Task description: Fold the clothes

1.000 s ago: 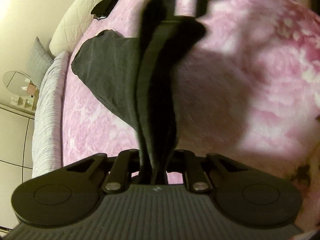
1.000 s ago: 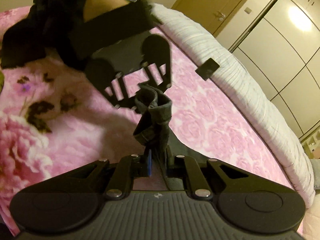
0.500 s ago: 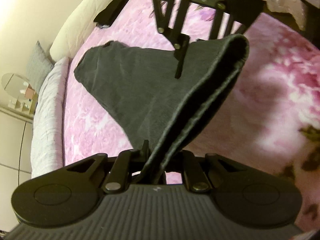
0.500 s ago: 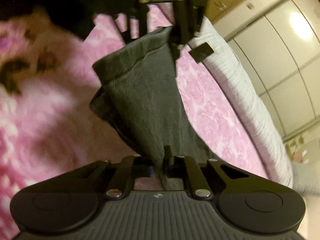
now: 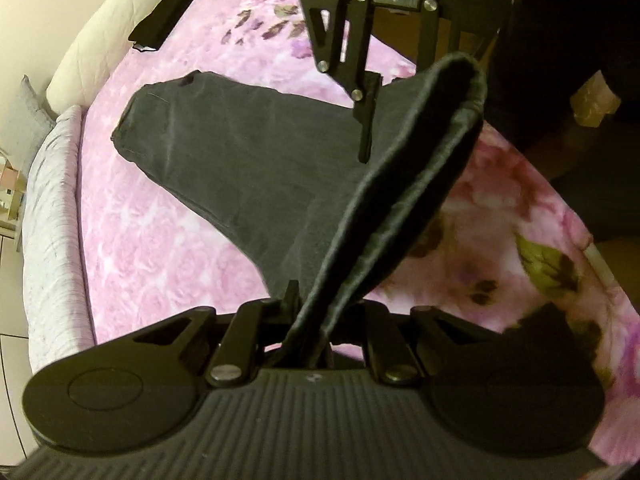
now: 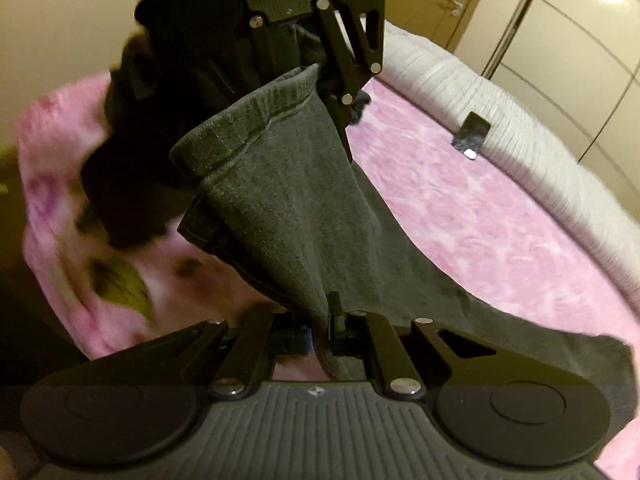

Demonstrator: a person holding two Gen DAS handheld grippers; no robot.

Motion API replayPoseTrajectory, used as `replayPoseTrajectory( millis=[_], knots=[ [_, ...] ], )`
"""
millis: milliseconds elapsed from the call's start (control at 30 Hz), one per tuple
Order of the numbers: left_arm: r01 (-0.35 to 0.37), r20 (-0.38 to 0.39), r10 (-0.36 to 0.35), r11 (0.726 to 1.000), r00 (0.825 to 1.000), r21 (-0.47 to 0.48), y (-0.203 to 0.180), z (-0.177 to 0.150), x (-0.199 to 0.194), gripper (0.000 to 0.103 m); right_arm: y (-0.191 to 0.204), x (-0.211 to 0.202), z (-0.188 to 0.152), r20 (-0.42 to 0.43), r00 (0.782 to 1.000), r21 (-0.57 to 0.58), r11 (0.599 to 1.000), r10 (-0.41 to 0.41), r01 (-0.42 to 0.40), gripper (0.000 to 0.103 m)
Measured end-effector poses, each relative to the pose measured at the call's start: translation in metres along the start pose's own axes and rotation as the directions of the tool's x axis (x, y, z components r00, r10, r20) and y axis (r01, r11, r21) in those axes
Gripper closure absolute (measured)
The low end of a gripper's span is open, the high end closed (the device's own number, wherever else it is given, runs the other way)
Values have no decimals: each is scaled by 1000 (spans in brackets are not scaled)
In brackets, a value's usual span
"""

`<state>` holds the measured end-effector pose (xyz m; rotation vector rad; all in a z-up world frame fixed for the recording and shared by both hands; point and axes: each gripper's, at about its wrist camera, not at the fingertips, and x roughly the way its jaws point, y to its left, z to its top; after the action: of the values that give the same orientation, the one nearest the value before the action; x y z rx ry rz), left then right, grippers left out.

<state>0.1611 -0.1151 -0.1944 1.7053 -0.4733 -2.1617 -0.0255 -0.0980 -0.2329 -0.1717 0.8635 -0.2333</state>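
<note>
A dark grey garment [image 5: 248, 168] lies partly on the pink floral bedspread [image 5: 152, 240], its far end spread flat. My left gripper [image 5: 310, 320] is shut on one corner of its waistband. My right gripper [image 6: 330, 328] is shut on the other corner. The ribbed waistband [image 6: 248, 128] is stretched in the air between the two grippers, which face each other. The right gripper [image 5: 366, 120] shows at the top of the left wrist view, and the left gripper [image 6: 344, 120] at the top of the right wrist view.
A cream headboard [image 5: 100, 40] and a black item [image 5: 164, 28] lie at the far edge of the bed. A grey-white padded bed edge [image 6: 480, 92] carries a small dark object [image 6: 472, 136]. Wardrobe doors [image 6: 580, 40] stand behind. A dark-sleeved arm [image 5: 560, 80] is at right.
The grippers have drawn apart, and the bunched garment has opened out into a stretched waistband between them, with the rest spreading over the bed.
</note>
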Motion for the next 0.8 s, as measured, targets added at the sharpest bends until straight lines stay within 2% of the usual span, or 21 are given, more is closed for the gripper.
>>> replayPoseTrajectory(
  millis=[67,200,333,433,533,567,600,667,700,800],
  knots=[
    [-7,19,7,1000,1000,7,24,7,-5,93,-17,-9,6,21,1000,89,996,7,-9,96],
    [20,46,-20,1000,999,12,103,46,13,91,-75,-32,4,72,997,244,969,21,-38,97],
    [54,53,-54,999,997,1,171,82,53,90,-159,-44,-19,126,991,436,895,48,-99,97],
    [102,32,-100,993,995,-62,211,100,97,82,-219,-44,-46,170,982,567,808,78,-162,97],
    [148,13,-147,981,989,-126,250,119,141,72,-258,-19,-87,180,976,672,709,121,-212,97],
    [162,8,-163,976,987,-147,264,125,156,64,-271,-10,-101,185,974,704,673,135,-227,97],
    [177,3,-179,970,984,-168,277,131,171,60,-284,-1,-114,190,971,734,634,149,-241,96],
    [189,5,-194,948,981,-255,297,130,191,60,-311,16,-142,202,964,790,553,174,-266,95],
    [183,5,-190,937,982,-297,306,126,199,57,-324,24,-155,209,960,814,510,187,-277,94],
    [188,-4,-208,890,978,-415,321,114,222,52,-363,50,-196,234,947,876,374,221,-304,90]
  ],
)
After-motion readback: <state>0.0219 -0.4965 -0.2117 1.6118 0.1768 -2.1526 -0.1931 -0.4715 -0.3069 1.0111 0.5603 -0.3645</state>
